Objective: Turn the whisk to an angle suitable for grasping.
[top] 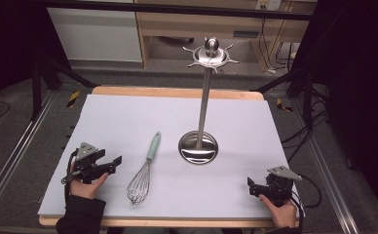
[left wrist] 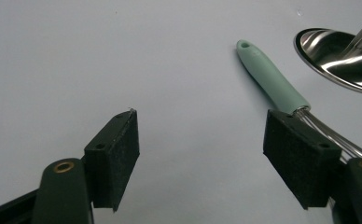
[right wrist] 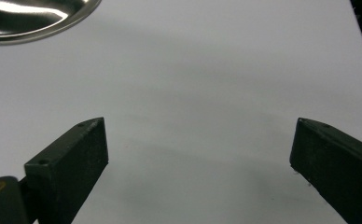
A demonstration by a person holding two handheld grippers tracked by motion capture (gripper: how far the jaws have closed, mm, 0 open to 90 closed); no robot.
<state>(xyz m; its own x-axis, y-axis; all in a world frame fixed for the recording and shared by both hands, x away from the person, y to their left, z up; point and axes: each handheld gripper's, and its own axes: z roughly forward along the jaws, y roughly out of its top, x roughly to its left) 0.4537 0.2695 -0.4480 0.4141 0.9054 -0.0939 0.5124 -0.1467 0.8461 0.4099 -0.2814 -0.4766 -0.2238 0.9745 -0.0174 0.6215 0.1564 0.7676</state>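
Note:
A whisk [top: 143,171] with a pale green handle [left wrist: 271,77] and wire loops lies flat on the white mat [top: 128,122], handle pointing away from me. A steel utensil stand [top: 204,97] rises to its right from a round base [left wrist: 342,58], with hooks around its top. My left gripper [top: 113,165] hovers at the mat's left front, open and empty, its right jaw close beside the whisk's handle end in the left gripper view [left wrist: 202,140]. My right gripper [top: 252,187] is low at the right front corner, open, over bare mat [right wrist: 198,154].
The mat covers a wooden table [top: 177,91]. Dark floor with metal rails [top: 11,161] and cables surrounds it. Wooden furniture [top: 216,29] stands behind the far edge. The stand's base rim [right wrist: 34,18] lies ahead and left of the right gripper.

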